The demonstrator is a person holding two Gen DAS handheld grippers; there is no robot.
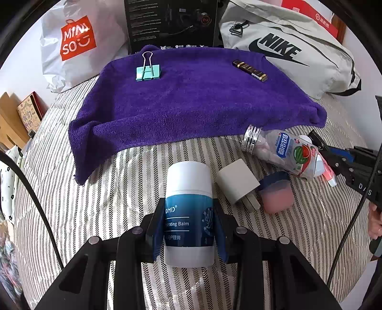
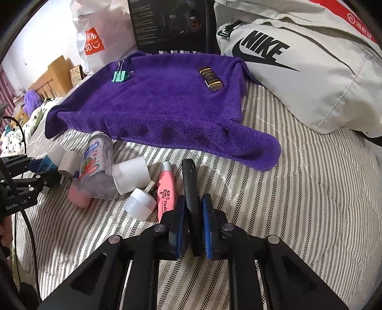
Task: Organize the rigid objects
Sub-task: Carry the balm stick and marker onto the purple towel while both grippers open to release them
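Gripping a white balm stick point(image 1: 188, 214) with a blue label, the left claw point(image 1: 189, 229) has both blue pads pressed against the label sides; the stick lies lengthwise on the striped bed cover point(image 1: 95, 195), cap end pointing toward the purple towel point(image 1: 191, 100).

The right claw point(image 2: 193, 221) is closed on a dark slim stick point(image 2: 189, 188), which runs forward between the pads and reaches toward the towel's near edge, its front end low over the bed cover.

On the towel: a teal binder clip point(image 1: 148, 71) at far left and a small brown-and-gold tube point(image 1: 250, 70) at far right, well apart.

On the bed cover, in front of the towel, a loose cluster:
- a clear candy bottle point(image 2: 96, 167) with a watermelon label, on its side, silver cap toward the towel;
- a grey plug adapter point(image 1: 237, 183) just right of the balm stick, prongs pointing toward the camera;
- a pink rounded item point(image 1: 277, 196) partly under the bottle, identity unclear;
- a white plug adapter point(image 2: 130, 175) touching the bottle;
- a small white jar point(image 2: 140, 206) near it;
- a pink tube point(image 2: 166, 190) lying just left of the dark stick.

Behind the towel: a white shopping bag point(image 1: 78, 45), a black box point(image 1: 170, 22) and a grey sports bag point(image 1: 293, 52).
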